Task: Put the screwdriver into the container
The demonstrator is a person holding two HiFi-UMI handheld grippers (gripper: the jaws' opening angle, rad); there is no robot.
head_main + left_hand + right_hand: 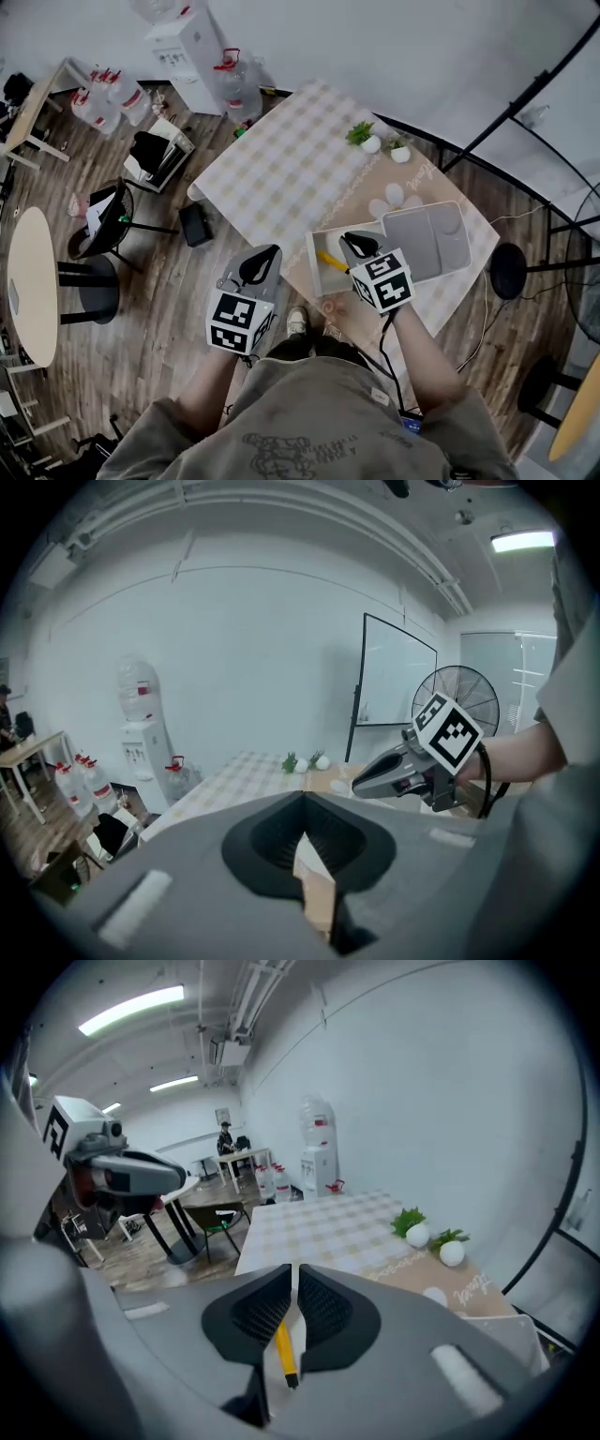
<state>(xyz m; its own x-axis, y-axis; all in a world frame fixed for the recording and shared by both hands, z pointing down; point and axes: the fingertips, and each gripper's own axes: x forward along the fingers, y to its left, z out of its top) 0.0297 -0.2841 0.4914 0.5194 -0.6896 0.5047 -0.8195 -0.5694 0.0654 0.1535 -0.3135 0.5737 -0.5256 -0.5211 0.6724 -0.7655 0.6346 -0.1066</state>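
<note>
The left gripper (pixel 267 255) is held nearest the person's body, off the near-left edge of the counter (pixel 281 169) and above the wooden floor (pixel 178 309). Its fingers (pixel 267 841) meet at the tips and clamp nothing. Only a tan wedge of background shows in the gap behind the tips.

The right gripper (pixel 354 242) is held just to the right of the left one. It is positioned over the white container (pixel 323 281), which sits close to the near edge of the counter. Its fingers (pixel 323 1309) are drawn together to a thin slit and hold nothing.

The screwdriver (pixel 331 261) has a yellow handle. It lies flat on the bottom of the container, below the right gripper and apart from its fingers. In the right gripper view it shows through the gap beneath the pads.

A grey tray (pixel 427 239) lies just beside the container on its far-right side. Farther along the counter stand two small potted plants (pixel 361 134), near each other.

Beyond the counter, a water dispenser (pixel 192 47) stands against the wall. Water bottles (pixel 98 98) are grouped on the floor to its left.
</note>
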